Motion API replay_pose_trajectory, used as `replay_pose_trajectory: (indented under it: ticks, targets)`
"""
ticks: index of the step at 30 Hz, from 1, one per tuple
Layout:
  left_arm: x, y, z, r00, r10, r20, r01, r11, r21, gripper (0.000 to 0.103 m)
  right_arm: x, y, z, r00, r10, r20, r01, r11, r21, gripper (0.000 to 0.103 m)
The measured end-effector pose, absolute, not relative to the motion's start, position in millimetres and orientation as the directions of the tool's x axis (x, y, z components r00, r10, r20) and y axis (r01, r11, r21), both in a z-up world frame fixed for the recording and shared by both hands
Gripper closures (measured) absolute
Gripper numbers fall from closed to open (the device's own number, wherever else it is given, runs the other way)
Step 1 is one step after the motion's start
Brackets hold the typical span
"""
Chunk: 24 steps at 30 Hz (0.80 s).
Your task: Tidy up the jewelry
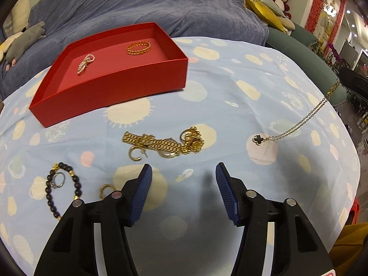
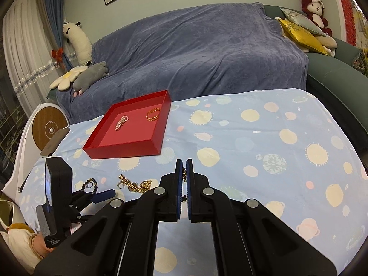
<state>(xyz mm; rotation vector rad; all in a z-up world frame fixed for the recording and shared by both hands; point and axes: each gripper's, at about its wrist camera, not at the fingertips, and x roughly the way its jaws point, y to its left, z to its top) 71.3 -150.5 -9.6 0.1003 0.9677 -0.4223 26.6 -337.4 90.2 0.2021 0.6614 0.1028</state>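
Note:
My left gripper [image 1: 184,172] hovers open over the patterned tablecloth with nothing between its blue pads. Just beyond it lies a tangle of gold jewelry [image 1: 161,143]. A dark bead bracelet [image 1: 62,184] and a small gold hoop [image 1: 104,189] lie to its left. The red box [image 1: 110,85] at the back left holds a gold bangle [image 1: 138,47] and a pearl piece [image 1: 85,64]. My right gripper [image 2: 184,172] is shut on a thin necklace chain [image 1: 306,117]. The chain runs down to a black clover pendant [image 1: 258,138] that rests on the cloth.
A sofa under a blue cover [image 2: 195,53] stands behind the table, with plush toys [image 2: 89,78] and yellow cushions [image 2: 301,34] on it. A white device with a wooden disc [image 2: 49,128] sits off the table's left edge. The cloth's right half [image 2: 287,149] carries no jewelry.

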Motion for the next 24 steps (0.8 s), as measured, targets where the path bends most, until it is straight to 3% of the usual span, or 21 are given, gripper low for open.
replay_pose_trajectory:
  ticks: [5,12,15,24]
  targets:
    - [78.0,-173.8,-11.4,0.524,-0.275,-0.807,0.396,0.917,-0.055,0.059,23.0,-342.6,84.6,0.776,0.164,-0.609,-0.028,0.974,0.226,0.101]
    - [89.5,-184.1,-23.8,0.550,-0.218,-0.806,0.384,0.923,0.012,0.096,26.6,-345.3,81.3,0.766,0.168,-0.621,-0.020,0.971,0.238,0.101]
    - [90.1,-178.2,-19.7,0.542,-0.237,-0.806,0.395,0.919,-0.005,0.101,29.1,-342.0,80.5,0.761,0.174,-0.625,-0.025,0.971,0.240,0.101]
    - [73.2,-136.8,19.0,0.578,-0.274,-0.769,0.404,0.915,-0.023,0.101,34.6,-322.2,86.5,0.763,0.200,-0.615,-0.061,0.969,0.239,0.101]
